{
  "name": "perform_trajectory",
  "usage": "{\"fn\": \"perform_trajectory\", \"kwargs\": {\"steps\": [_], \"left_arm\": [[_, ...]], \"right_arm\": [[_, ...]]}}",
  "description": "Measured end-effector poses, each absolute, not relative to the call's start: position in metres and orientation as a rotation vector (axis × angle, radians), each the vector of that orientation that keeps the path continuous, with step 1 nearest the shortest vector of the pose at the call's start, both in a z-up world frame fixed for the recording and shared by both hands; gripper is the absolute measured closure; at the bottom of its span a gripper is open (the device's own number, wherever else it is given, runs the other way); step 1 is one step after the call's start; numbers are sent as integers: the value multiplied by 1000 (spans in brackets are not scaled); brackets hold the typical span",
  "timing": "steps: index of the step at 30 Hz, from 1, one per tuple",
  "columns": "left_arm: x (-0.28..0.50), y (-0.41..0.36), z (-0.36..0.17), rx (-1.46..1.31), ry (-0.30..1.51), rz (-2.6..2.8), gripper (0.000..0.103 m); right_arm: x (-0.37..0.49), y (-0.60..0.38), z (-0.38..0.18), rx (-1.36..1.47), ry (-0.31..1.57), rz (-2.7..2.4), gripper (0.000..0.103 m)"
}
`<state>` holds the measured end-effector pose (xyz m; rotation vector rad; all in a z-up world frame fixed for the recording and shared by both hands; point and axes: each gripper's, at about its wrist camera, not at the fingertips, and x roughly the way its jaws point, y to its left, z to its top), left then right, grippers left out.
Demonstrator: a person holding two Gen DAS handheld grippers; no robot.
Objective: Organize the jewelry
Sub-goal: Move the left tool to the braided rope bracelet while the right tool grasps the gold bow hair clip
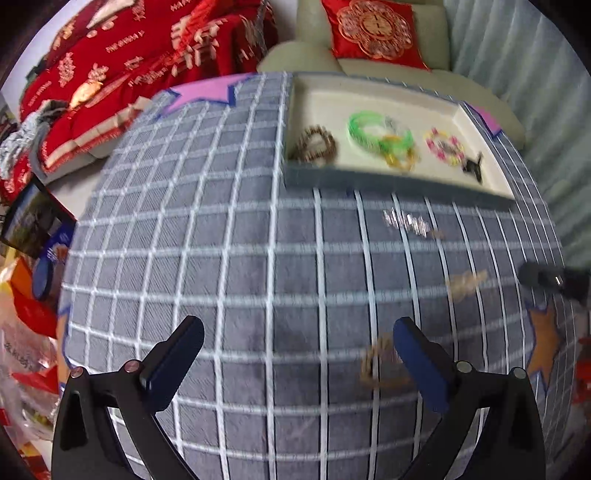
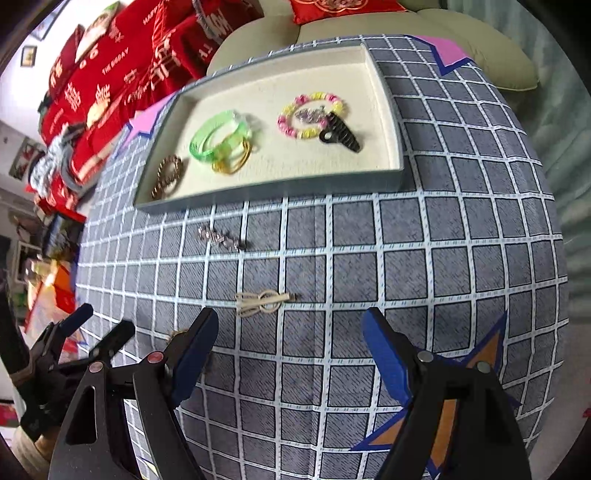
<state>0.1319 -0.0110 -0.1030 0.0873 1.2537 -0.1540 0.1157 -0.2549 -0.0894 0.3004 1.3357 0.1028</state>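
A cream-lined tray (image 2: 273, 186) (image 1: 388, 181) sits at the far side of the checked cloth. It holds a brown bead bracelet (image 2: 168, 175), a green bangle (image 2: 218, 138), yellow rings (image 2: 232, 162), a pink-and-yellow bead bracelet (image 2: 312, 114) and a black clip (image 2: 341, 134). On the cloth lie a silver hair clip (image 2: 221, 238) (image 1: 406, 221) and a gold hair clip (image 2: 264, 299) (image 1: 465, 282). My right gripper (image 2: 291, 332) stands open just short of the gold clip, with nothing between its fingers. My left gripper (image 1: 299, 354) is open and empty; a blurred gold piece (image 1: 380, 362) lies by its right finger.
The grey checked cloth (image 2: 369, 229) covers a rounded table, with orange (image 2: 450, 413) and pink star patches near its edges. Red bedding (image 1: 129, 62) and a sofa with a red cushion (image 1: 376, 33) lie beyond. My left gripper (image 2: 101, 326) shows at the lower left of the right wrist view.
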Motion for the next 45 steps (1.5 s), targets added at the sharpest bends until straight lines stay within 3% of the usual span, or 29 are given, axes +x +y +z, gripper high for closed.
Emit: {"fn": "perform_trajectory", "kwargs": {"steps": [9, 17, 21, 27, 33, 35, 37, 40, 41, 42, 45], "left_arm": [[108, -9, -128, 35, 1306, -189, 0], [79, -32, -165, 21, 1340, -249, 13], [79, -47, -174, 35, 1350, -282, 23], [85, -51, -171, 43, 1341, -314, 23], [74, -55, -172, 52, 1339, -351, 23], [79, -61, -169, 59, 1335, -358, 33], [88, -70, -168, 61, 1340, -369, 35], [98, -81, -165, 63, 1341, -377, 53], [101, -89, -160, 58, 1343, -380, 57], [103, -90, -163, 54, 1346, -384, 65], [105, -85, -161, 39, 1349, -407, 85]], "right_arm": [[119, -229, -106, 107, 1360, 137, 20], [126, -229, -114, 12, 1348, 194, 21], [131, -226, -117, -50, 1344, 242, 25], [141, -202, -125, -219, 1338, 352, 37], [143, -183, -132, -348, 1324, 422, 41], [144, -179, -131, -352, 1324, 435, 44], [143, -176, -130, -356, 1326, 443, 51], [140, -170, -128, -355, 1333, 447, 75], [139, -169, -128, -356, 1337, 437, 76], [138, -168, -127, -345, 1340, 433, 91], [135, -166, -126, -305, 1349, 398, 94]]}}
